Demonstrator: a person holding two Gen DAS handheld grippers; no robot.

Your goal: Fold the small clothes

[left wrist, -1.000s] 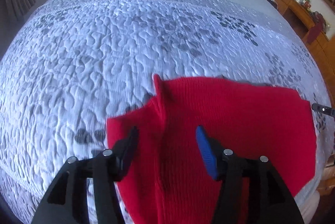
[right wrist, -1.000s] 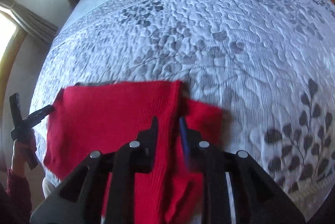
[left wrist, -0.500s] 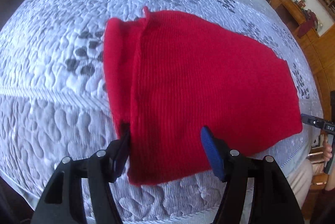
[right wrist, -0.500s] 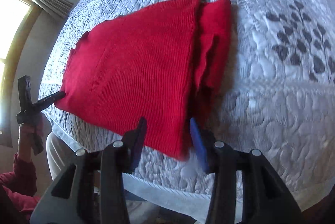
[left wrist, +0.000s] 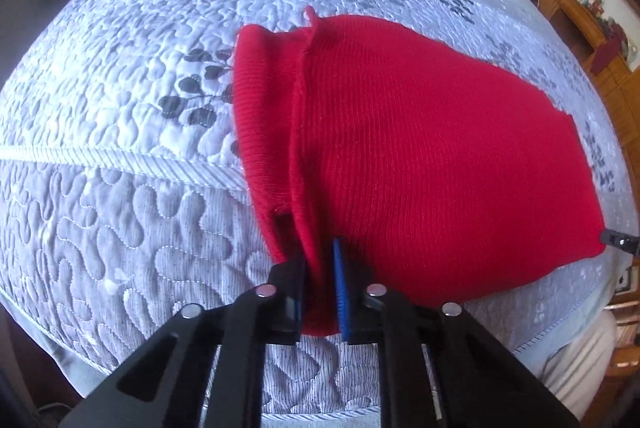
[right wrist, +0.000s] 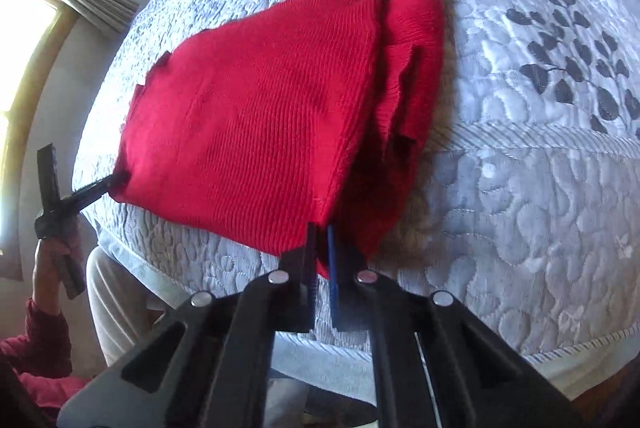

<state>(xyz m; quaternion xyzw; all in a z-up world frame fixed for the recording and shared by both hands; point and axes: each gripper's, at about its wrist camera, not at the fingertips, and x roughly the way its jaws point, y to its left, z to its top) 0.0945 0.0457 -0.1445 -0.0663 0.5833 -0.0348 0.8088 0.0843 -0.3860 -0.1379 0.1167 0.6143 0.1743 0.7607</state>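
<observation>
Where the red knit garment point(left wrist: 432, 164) bunches, both the left gripper point(left wrist: 320, 284) and right gripper point(right wrist: 320, 260) pinch near corners; layers beneath are seemingly hidden.

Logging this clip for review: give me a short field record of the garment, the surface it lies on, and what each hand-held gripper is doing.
garment: red knit sweater, partly folded, sleeve side doubled over
surface: quilted grey-white bedspread
left hand-held gripper: shut on the sweater's near left corner
right hand-held gripper: shut on the sweater's near right corner
garment position: lying on the bed, near edge pinched at both corners
</observation>
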